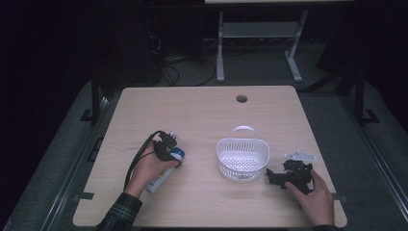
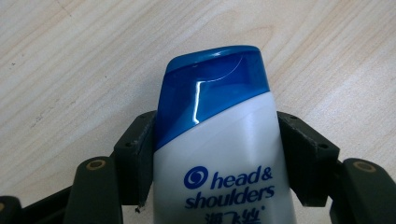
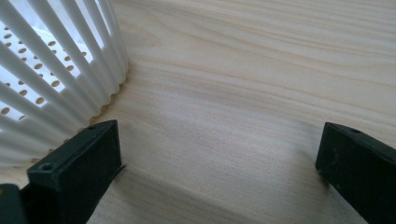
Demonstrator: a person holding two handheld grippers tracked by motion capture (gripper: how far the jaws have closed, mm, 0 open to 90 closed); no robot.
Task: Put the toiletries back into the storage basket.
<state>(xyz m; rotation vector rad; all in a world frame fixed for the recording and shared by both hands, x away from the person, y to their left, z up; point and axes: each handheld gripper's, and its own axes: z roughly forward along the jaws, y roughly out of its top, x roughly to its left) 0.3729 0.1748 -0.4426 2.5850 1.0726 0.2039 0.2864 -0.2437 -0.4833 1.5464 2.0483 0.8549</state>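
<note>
Light wood desk (image 1: 207, 110) with a round cable hole (image 1: 241, 98) near its far edge. Left tongs (image 1: 169, 147) sit at desk's left-centre, held by the person's left hand (image 1: 149, 168), plaid sleeve (image 1: 118, 214) coming in from the bottom edge. Black cable (image 1: 139, 156) loops back from them along the wrist.

Left tongs are clamped on a white shampoo bottle (image 2: 219, 154) with a blue cap (image 2: 212, 88); both jaws press against the bottle's sides just below the cap. Label reads "head & shoulders" in blue. In the high view the bottle (image 1: 166, 171) lies low over the desk under the hand, cap end pointing away from the person, toward desk centre. Cannot tell whether the bottle touches the desk surface.

White slotted plastic basket (image 1: 242, 159) stands upright right of centre, handle (image 1: 243, 129) raised at its far side, perforated bottom visible. It's well apart from the bottle.

Right tongs (image 1: 276, 178) rest low at the desk's right side, just beside the basket's right wall, held by the right hand (image 1: 315, 195); grey three-cornered plate (image 1: 300, 156) on top. In the right gripper view jaws are spread wide with nothing between them, bare desk (image 3: 233, 93) in the gap, basket wall (image 3: 60, 70) just beside the left jaw.
</note>
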